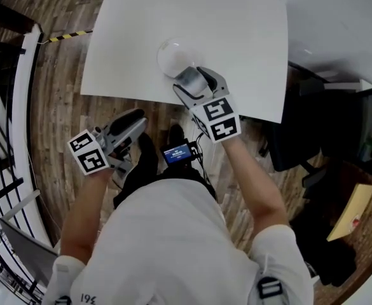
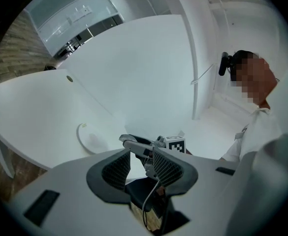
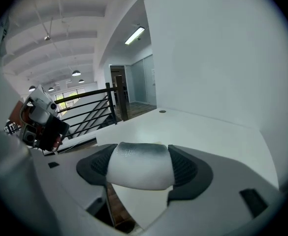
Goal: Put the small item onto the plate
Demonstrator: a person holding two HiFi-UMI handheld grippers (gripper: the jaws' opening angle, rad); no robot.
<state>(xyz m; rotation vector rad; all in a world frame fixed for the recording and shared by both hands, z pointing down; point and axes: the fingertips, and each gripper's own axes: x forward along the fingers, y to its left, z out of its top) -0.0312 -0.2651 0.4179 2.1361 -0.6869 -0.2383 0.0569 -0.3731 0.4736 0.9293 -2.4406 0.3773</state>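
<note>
Gripping the small item (image 3: 140,165), a whitish lump w/ a grey top, in the right gripper (image 3: 141,157); jaws pressing on it from both sides, item filling the whole gap betw. them. Holding it, in head view, at the near edge of the plate (image 1: 168,54), overlapping the rim from above; not showing whether item & plate are touching. Sitting white & round on the white table (image 1: 236,37), approx. mid-width, closer to the front edge than the back.

Hanging the left gripper (image 1: 135,118) off the table, over the wood floor (image 1: 58,100), well apart from the plate, on the person's left. Standing w/ jaws apart, nothing betw. them. Looking through that gap, in left gripper view, at the right gripper just to the right of the plate.

Carrying a black device w/ a lit screen (image 1: 177,152) at the person's front, betw. the two forearms. Showing a black railing (image 3: 87,109) beyond the table's far side in right gripper view.
</note>
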